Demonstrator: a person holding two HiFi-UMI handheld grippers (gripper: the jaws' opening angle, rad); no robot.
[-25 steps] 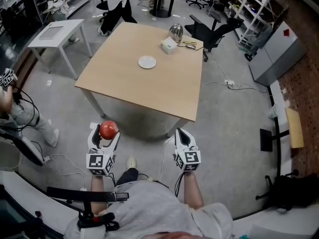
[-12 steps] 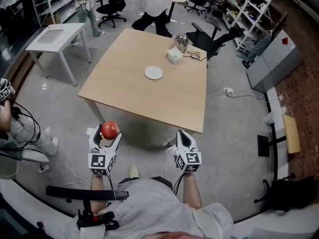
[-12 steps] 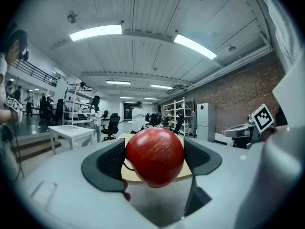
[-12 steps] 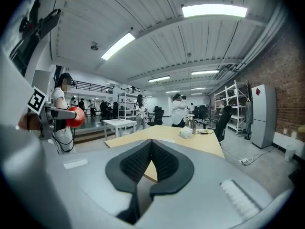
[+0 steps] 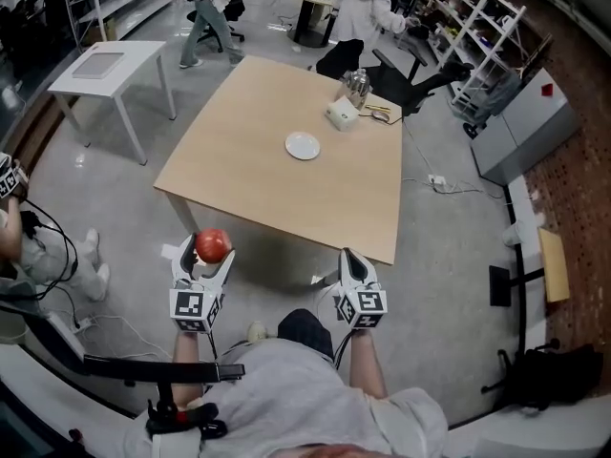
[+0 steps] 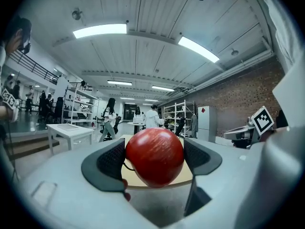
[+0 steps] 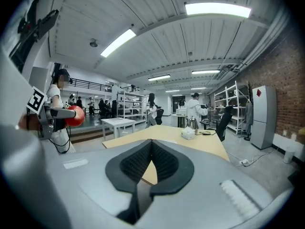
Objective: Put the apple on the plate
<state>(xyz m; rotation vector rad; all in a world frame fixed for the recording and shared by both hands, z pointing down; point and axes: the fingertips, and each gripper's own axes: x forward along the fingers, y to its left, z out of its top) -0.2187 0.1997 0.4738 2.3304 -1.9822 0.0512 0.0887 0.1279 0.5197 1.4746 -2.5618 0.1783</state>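
Left gripper [image 5: 204, 258] grips apple [image 6: 155, 156], which blocks most of the table [image 6: 132, 180].

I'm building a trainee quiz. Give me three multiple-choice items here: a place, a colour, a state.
1. Where is the plate? A on the wooden table; B on the floor; C on a chair.
2. What colour is the apple? A green; B red; C yellow.
3. How do the right gripper's jaws stand? A shut on the apple; B wide apart; C together, empty.
Answers: 1 A, it lies near the tabletop's middle. 2 B, it shows red in the left gripper. 3 C, the tips meet with nothing between.
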